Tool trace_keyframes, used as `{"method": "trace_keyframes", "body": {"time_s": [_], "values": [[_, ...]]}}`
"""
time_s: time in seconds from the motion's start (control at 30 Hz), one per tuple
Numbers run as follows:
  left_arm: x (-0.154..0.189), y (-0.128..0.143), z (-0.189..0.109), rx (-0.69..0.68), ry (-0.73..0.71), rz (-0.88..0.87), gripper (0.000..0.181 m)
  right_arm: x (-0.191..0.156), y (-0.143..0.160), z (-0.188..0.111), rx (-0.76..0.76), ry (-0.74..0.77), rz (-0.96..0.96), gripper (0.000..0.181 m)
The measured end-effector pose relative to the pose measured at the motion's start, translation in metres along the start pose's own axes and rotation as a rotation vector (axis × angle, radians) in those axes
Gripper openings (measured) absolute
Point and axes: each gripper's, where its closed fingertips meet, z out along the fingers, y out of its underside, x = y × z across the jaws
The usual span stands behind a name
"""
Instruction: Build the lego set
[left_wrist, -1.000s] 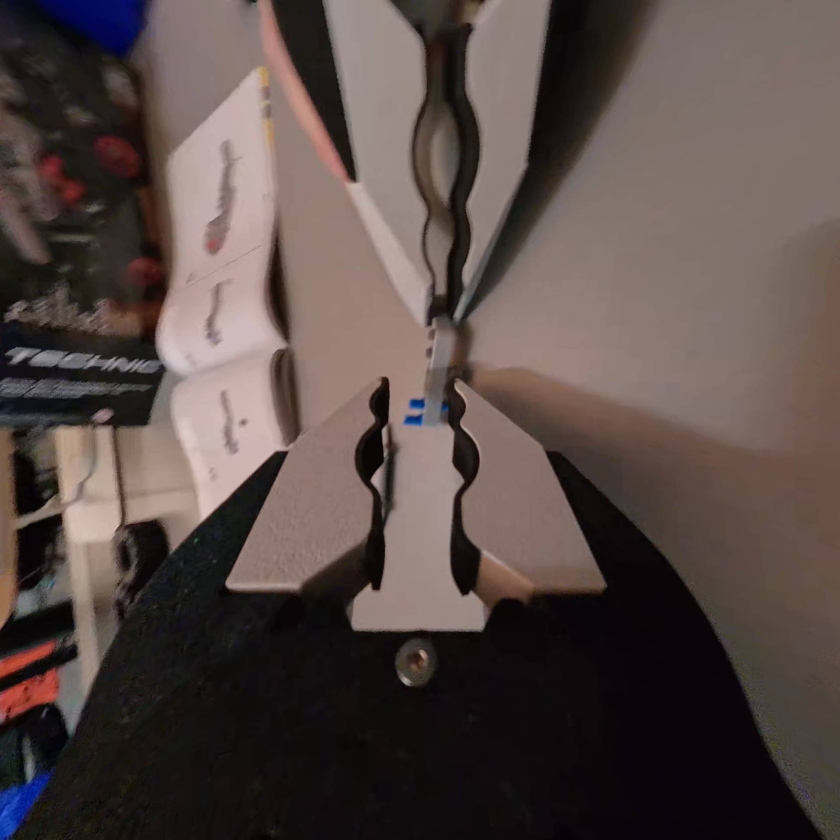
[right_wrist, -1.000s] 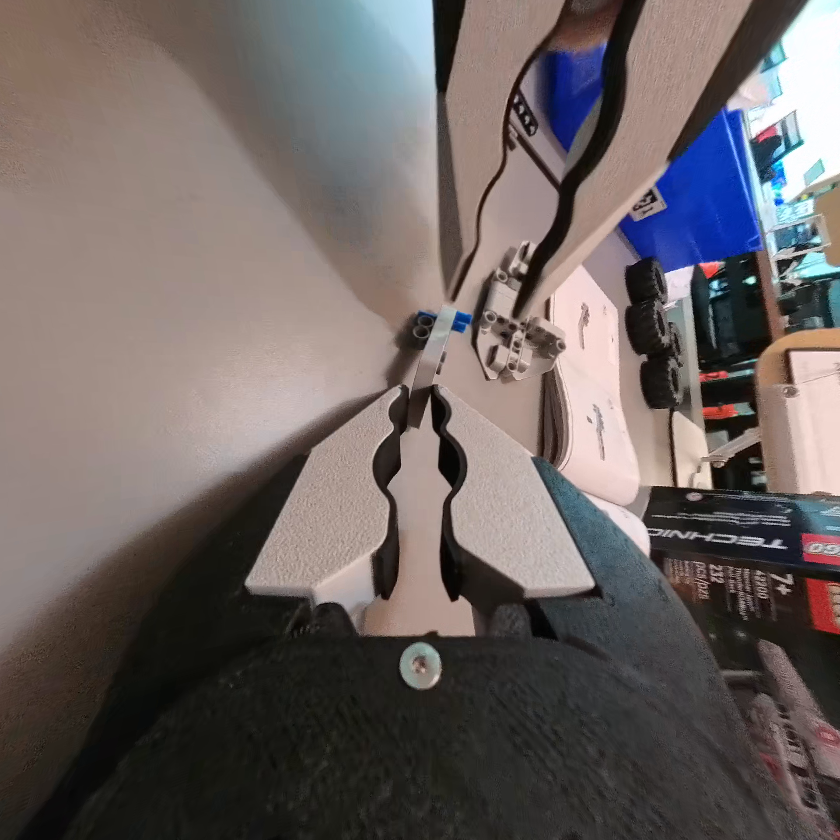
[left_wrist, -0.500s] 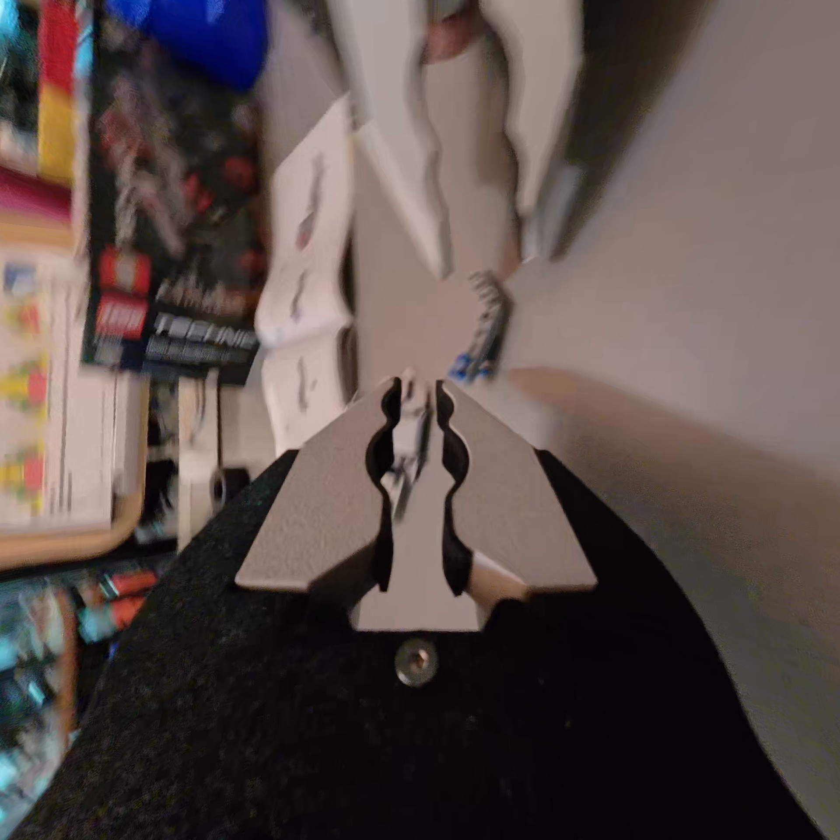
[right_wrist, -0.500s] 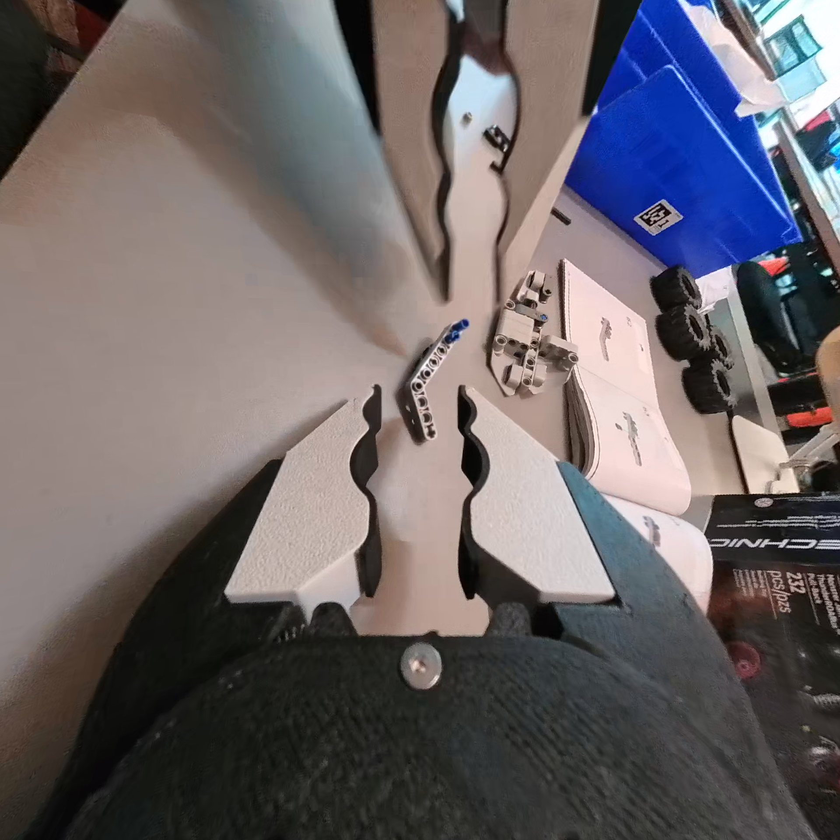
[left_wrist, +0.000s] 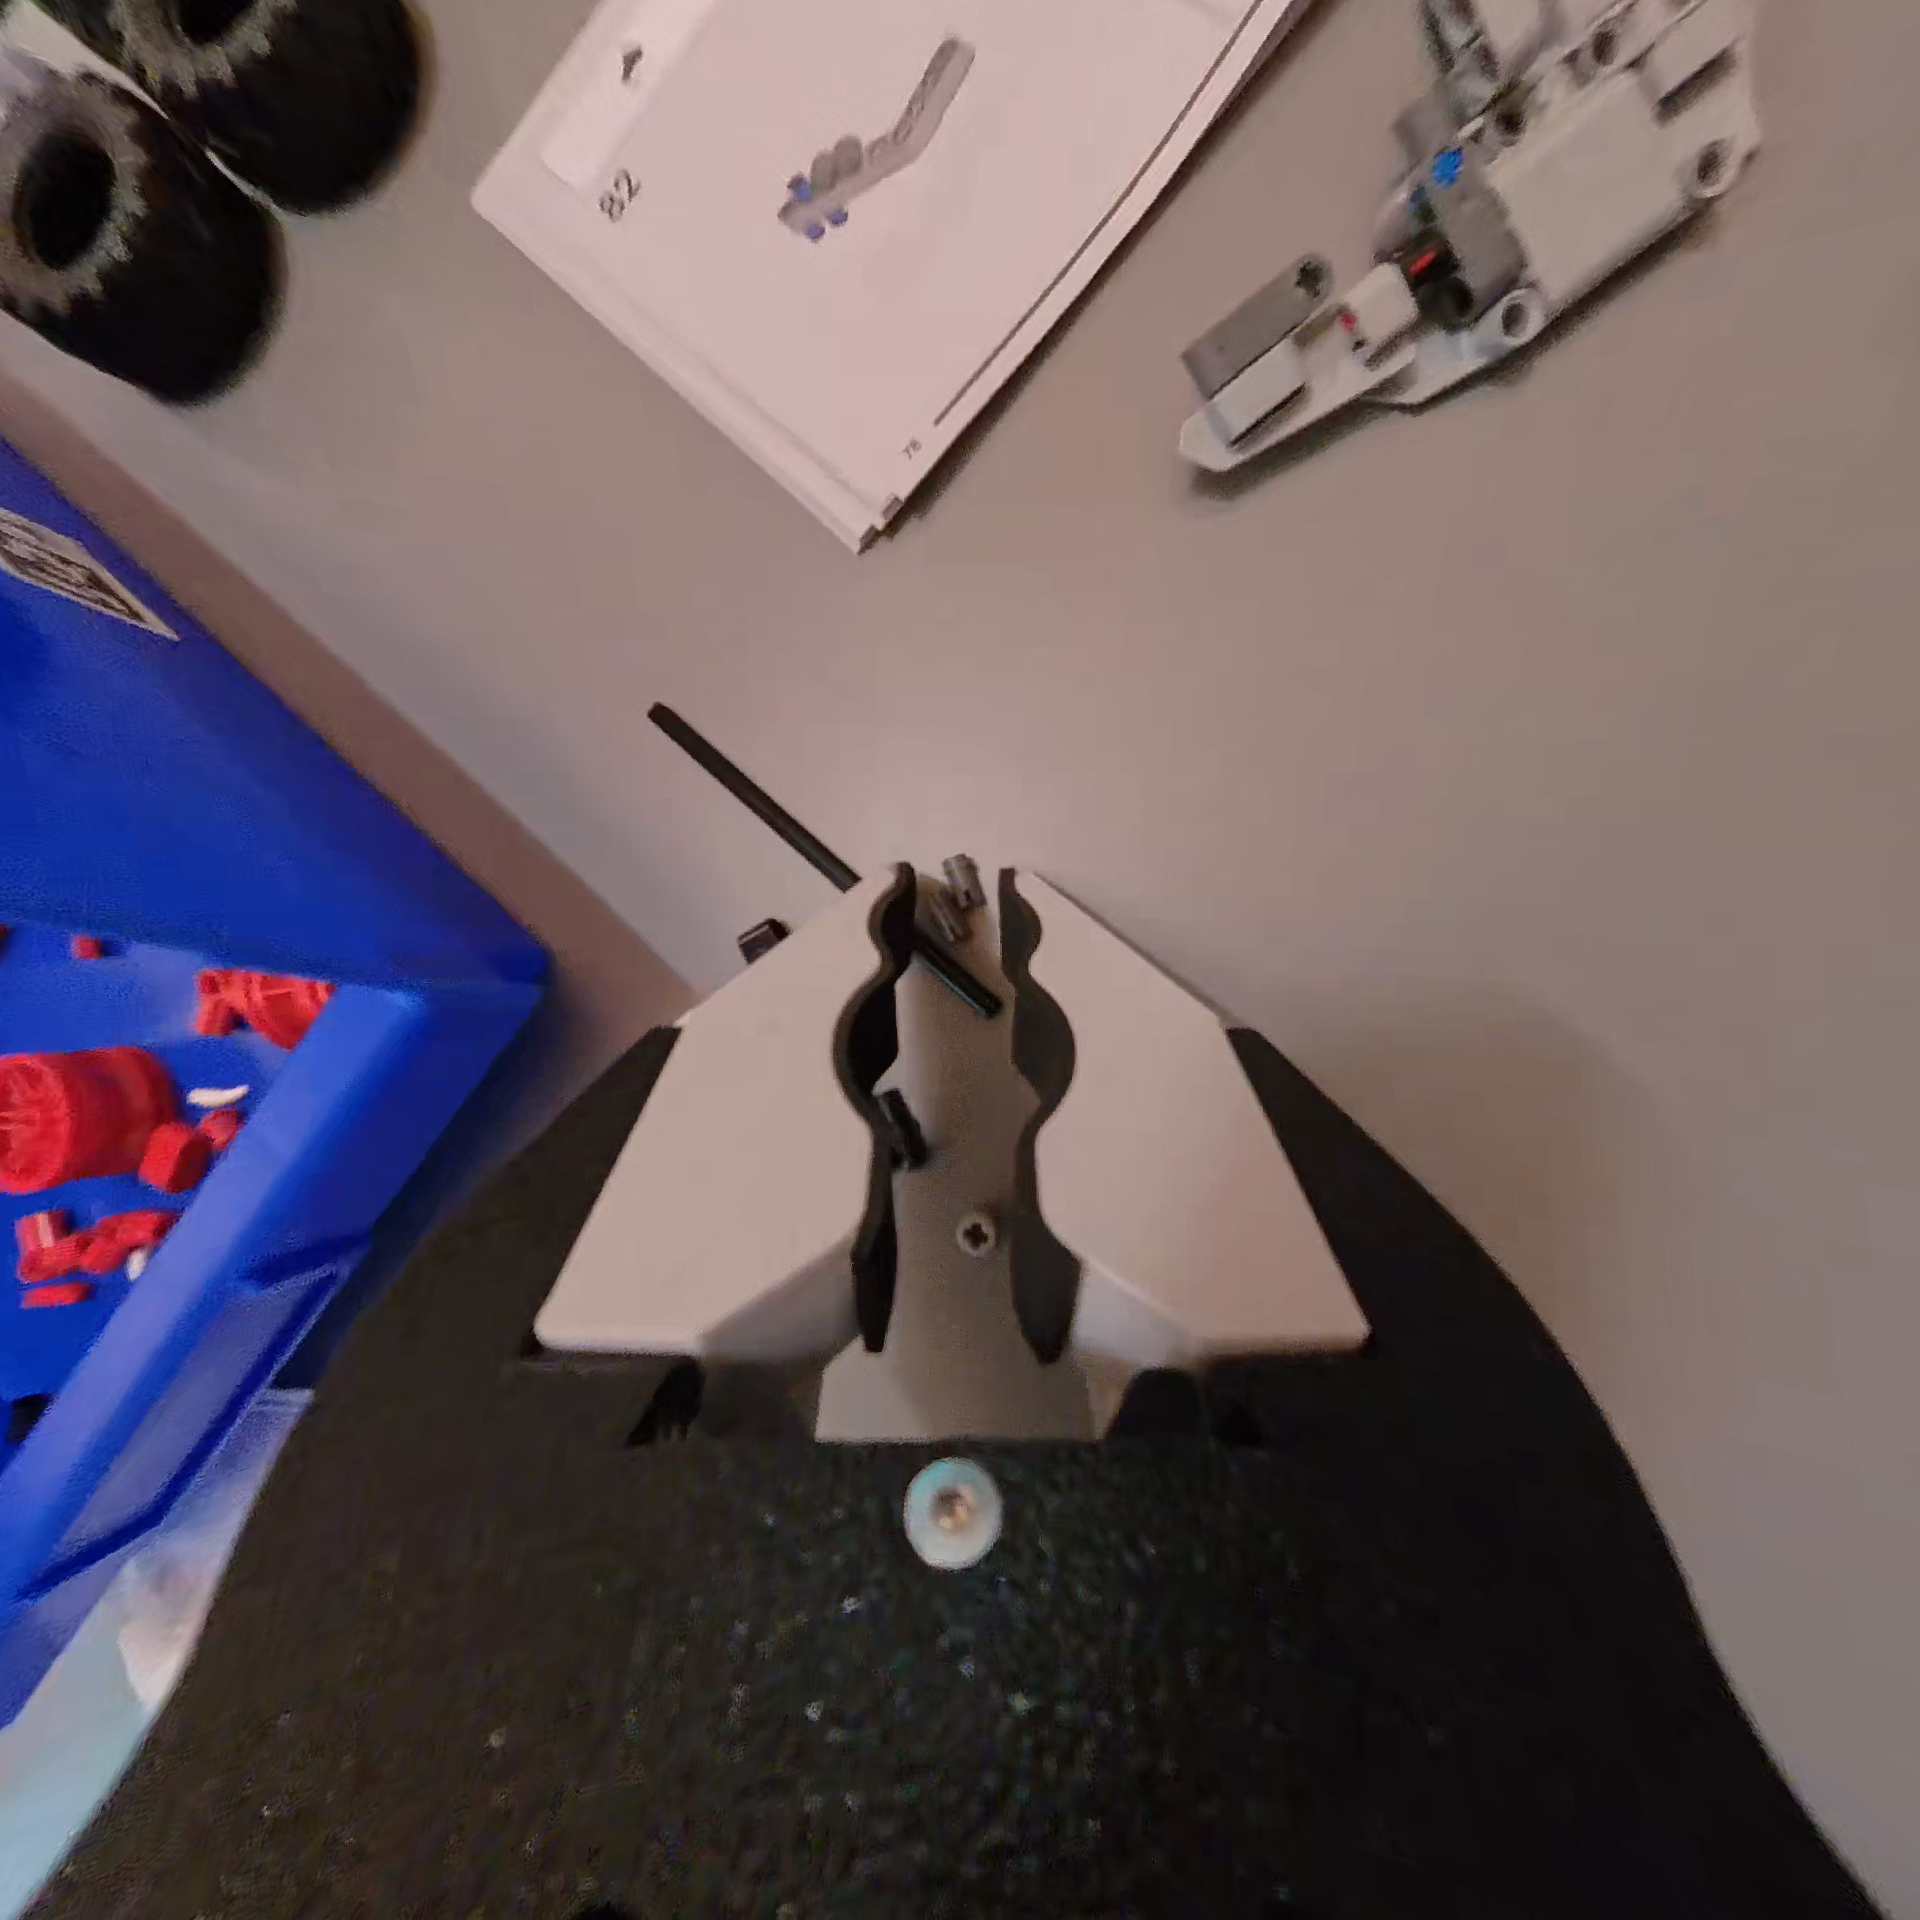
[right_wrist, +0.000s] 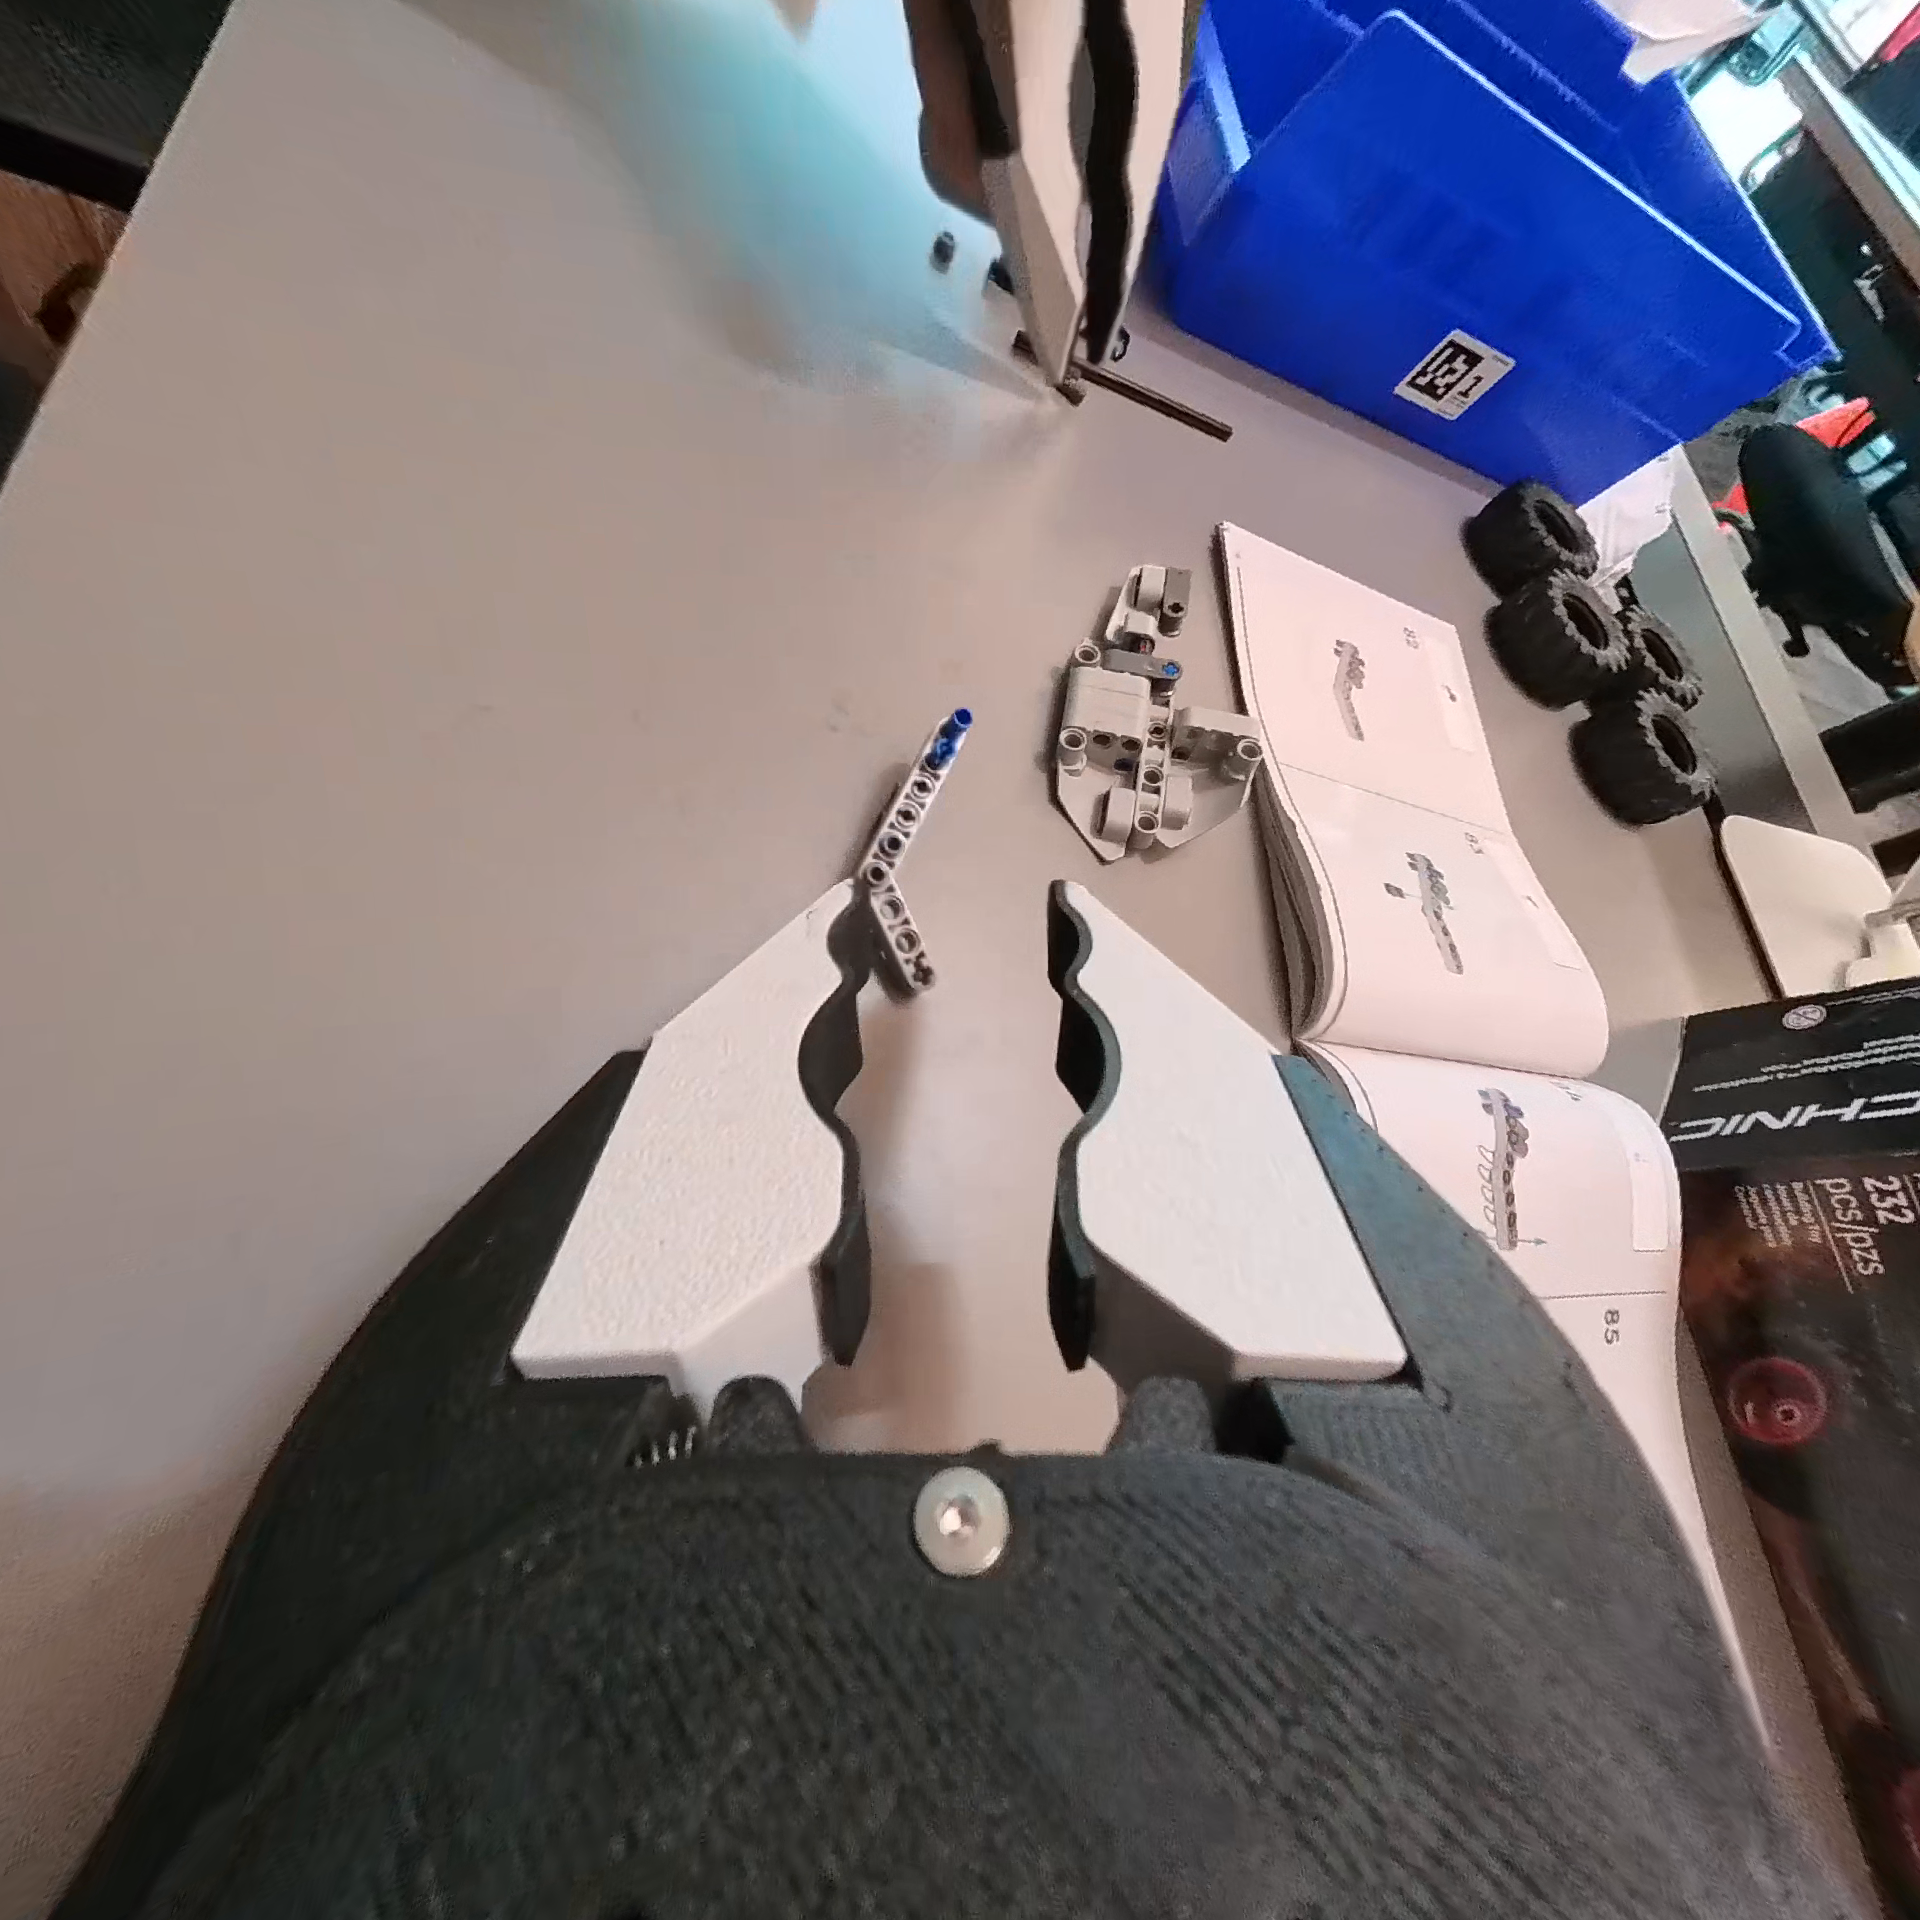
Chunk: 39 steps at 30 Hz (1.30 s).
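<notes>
Grey table (right_wrist: 436, 644), right gripper (right_wrist: 951, 914) fingers released beside bent beam (right_wrist: 899, 862), left gripper (left_wrist: 951, 883) fingers parted over black axle (left_wrist: 748, 795).

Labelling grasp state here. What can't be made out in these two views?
- Left wrist view: black axle partly hidden under the left tool; contact unclear.
- Left wrist view: small grey bits between its tips, too small to identify.
- Right wrist view: left tool cut off by the top edge.
</notes>
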Motion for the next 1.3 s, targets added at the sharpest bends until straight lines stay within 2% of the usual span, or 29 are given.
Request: {"method": "trace_keyframes", "body": {"time_s": [0.1,0.37,0.57,0.77,0.93,1.03,1.17,1.3], "values": [[0.002,-0.004,0.005,0.025,0.041,-0.062,0.001,0.000,-0.002,0.001,-0.007,-0.001,-0.006,0.033],[0.005,-0.007,0.005,0.088,0.012,-0.092,0.000,0.013,-0.005,-0.002,0.023,-0.007,0.081,0.034],[0.024,-0.048,-0.019,0.361,0.001,-0.010,0.001,0.026,-0.020,-0.003,0.127,-0.047,0.255,0.036],[0.053,-0.091,-0.054,0.663,0.178,-0.064,0.000,0.036,-0.034,-0.008,0.253,-0.081,0.413,0.034],[0.072,-0.121,-0.079,0.897,0.360,-0.110,0.000,0.037,-0.035,-0.009,0.297,-0.110,0.508,0.033],[0.090,-0.142,-0.099,1.087,0.498,-0.083,0.000,0.038,-0.047,-0.014,0.405,-0.170,0.628,0.033],[0.098,-0.163,-0.120,1.264,0.717,-0.192,0.000,0.042,-0.057,-0.019,0.510,-0.240,0.773,0.035],[0.110,-0.179,-0.132,1.363,0.905,-0.259,0.000,0.041,-0.088,-0.031,0.721,-0.397,0.917,0.032]]}}
